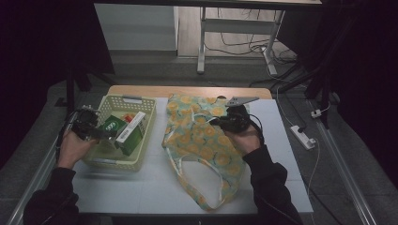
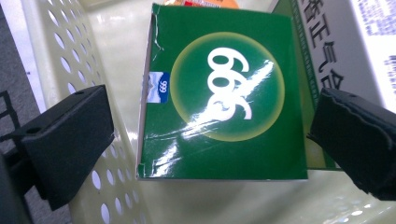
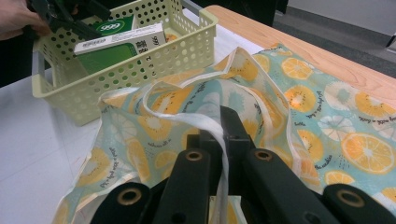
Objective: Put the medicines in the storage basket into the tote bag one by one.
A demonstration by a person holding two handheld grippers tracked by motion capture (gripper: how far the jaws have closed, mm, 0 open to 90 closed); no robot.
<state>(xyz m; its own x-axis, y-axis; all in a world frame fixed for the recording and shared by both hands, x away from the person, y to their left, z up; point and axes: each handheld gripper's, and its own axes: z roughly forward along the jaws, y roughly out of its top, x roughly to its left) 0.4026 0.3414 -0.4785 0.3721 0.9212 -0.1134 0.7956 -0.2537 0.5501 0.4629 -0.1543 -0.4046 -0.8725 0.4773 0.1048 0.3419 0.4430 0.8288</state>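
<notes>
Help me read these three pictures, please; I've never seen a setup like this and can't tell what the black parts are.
No robot arm here: a person at a table holds a hand-held two-jaw gripper in each hand. The high view looks down from above; the other two come from cameras riding on the grippers, so the black shapes at the bottom are each gripper's own jaws.

On the white table lie a pale yellow perforated basket and a fruit-print fabric bag. The basket holds a green box marked 999 and a white-and-green box.

The left gripper is open, jaws either side of the green box, not pressing it. The right gripper is shut on the bag's white handle strap.
</notes>
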